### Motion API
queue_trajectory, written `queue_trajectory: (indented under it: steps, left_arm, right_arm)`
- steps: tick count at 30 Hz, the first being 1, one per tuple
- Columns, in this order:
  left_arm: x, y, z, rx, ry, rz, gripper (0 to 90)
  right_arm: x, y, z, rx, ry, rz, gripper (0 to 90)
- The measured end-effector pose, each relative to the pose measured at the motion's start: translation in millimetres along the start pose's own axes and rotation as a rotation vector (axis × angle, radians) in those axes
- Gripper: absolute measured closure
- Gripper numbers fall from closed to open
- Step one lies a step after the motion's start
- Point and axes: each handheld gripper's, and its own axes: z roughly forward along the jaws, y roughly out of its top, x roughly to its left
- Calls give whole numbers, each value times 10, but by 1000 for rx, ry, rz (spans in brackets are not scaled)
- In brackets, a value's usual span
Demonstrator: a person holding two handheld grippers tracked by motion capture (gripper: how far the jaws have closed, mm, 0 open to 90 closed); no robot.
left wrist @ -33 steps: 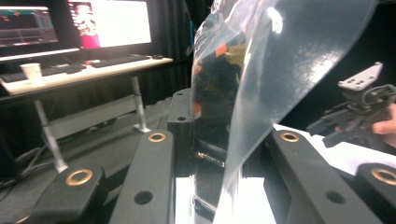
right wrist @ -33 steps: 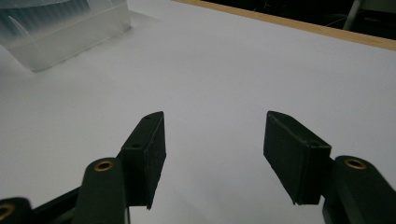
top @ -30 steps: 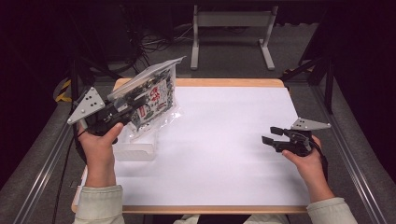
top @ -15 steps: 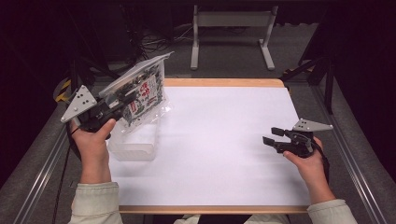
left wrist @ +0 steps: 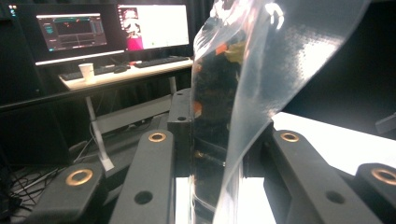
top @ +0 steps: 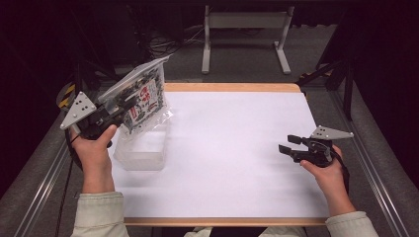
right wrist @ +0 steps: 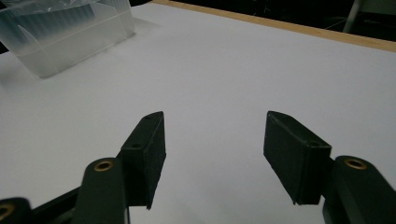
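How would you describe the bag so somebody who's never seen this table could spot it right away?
Start at the white table and go to its far left corner. There the left gripper is shut on a clear plastic bag, held tilted above a frosted tub. The bag alone has red, black and white print inside.

Both forearms wear pale, cream-coloured sleeves (top: 96, 217) with ribbed cuffs. The left gripper (top: 126, 104) and the right gripper (top: 287, 143) are black, each topped by a grey three-cornered plate (top: 79, 109) drilled with small dark holes. Up close, the black jaws carry brass-ringed pivots (left wrist: 157, 137) and plain screw holes at their 6 o'clock ends.
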Motion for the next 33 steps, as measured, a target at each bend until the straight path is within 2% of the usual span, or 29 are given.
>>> queue_trajectory:
  steps: [5,24,27,33]
  left_arm:
    - [47,-72,10,-11,-11,12,715]
    - [223,-340,20,17,-5,-53,715]
    - [227,-362,15,28,-14,-57,715]
    - [257,-416,8,47,-33,-92,715]
  right_arm:
    - [4,1,3,1,1,-3,396]
    - [12,1,17,4,8,-1,394]
    - [9,0,19,4,8,-1,393]
    - [12,8,31,3,13,-1,391]
